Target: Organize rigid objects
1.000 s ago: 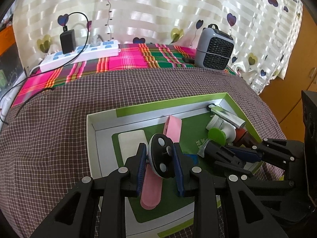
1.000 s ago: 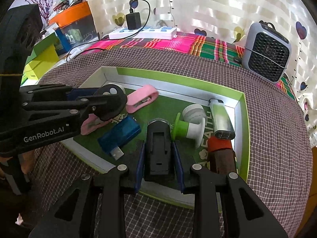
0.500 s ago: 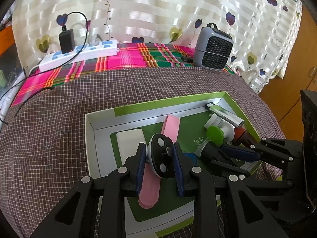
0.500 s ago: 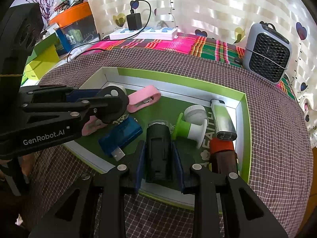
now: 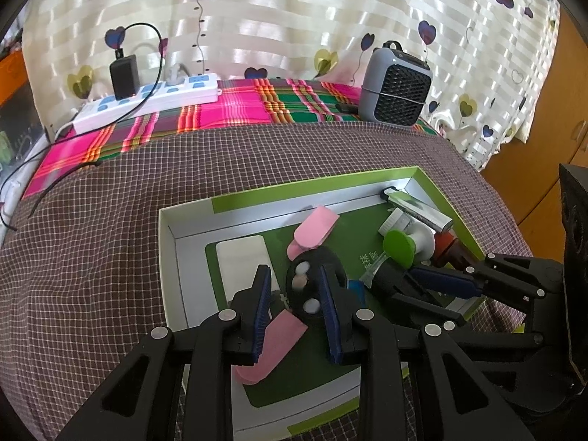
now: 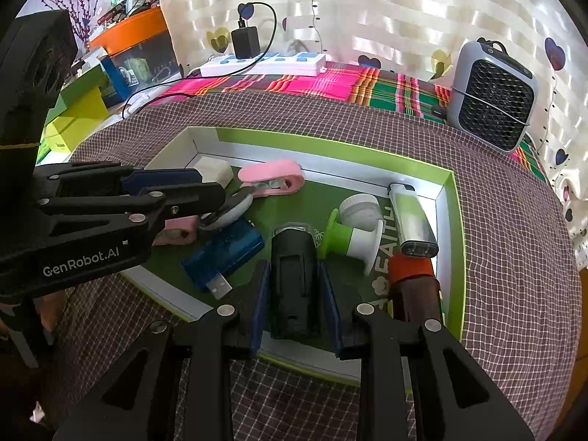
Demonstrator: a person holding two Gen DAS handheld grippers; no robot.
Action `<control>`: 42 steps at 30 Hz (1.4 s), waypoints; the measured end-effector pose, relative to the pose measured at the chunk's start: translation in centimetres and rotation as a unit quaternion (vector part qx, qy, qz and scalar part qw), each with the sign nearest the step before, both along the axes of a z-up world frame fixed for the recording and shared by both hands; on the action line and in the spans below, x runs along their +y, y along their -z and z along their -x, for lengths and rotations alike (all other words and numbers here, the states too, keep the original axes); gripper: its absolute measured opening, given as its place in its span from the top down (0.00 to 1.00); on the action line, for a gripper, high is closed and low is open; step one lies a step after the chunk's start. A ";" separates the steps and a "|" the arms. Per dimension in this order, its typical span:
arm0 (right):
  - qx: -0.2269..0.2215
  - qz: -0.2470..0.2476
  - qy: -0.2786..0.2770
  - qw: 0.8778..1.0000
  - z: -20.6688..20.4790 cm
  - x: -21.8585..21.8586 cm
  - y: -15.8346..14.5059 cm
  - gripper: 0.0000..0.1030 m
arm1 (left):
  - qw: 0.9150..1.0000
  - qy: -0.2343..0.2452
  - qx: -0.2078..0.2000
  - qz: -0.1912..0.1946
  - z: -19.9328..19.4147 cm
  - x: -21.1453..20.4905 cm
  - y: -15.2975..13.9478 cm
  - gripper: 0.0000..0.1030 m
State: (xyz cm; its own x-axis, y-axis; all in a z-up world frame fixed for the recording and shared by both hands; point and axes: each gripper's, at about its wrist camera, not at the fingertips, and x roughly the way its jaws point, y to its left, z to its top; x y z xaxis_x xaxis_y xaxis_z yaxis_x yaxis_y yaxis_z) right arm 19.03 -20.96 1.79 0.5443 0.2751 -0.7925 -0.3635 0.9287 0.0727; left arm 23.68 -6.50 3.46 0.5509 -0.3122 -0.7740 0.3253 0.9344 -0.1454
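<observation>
A shallow green and white box lies on the checked cloth. My left gripper is open over its near left part; a round black and white disc lies loose against its right finger. My right gripper is shut on a black flashlight, low over the box's near edge. In the box lie two pink clips, a blue USB stick, a green and white spool, a lighter, a brown bottle with red cap and a white block.
A grey mini heater and a white power strip with a black charger stand at the back on a bright plaid cloth. Coloured boxes are stacked at the far left. A wooden cabinet is on the right.
My left gripper has opened and let go of the disc, which now lies tilted against the right finger. My right gripper has kept hold of the flashlight and moved little.
</observation>
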 end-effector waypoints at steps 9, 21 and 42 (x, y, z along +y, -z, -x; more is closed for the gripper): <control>-0.006 -0.010 0.009 1.000 0.8 -0.1 -0.4 0.66 | 1.000 -0.005 -0.010 -0.007 1.6 0.0 -0.7 0.73; -0.038 -0.028 0.035 0.998 4.4 -0.8 -2.4 0.61 | 0.998 -0.028 -0.050 -0.012 7.0 0.3 -3.2 0.70; -0.051 -0.005 0.102 0.993 12.2 -2.1 -0.6 0.60 | 0.995 -0.074 -0.032 -0.055 16.6 0.0 0.5 0.65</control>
State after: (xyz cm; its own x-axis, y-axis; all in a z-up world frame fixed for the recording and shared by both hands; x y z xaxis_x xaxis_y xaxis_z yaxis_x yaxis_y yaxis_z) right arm 6.82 -23.10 2.36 0.6673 0.1588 -0.7276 -0.1739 0.9832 0.0552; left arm 7.05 -6.47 2.93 0.6338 -0.1393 -0.7609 0.1892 0.9817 -0.0222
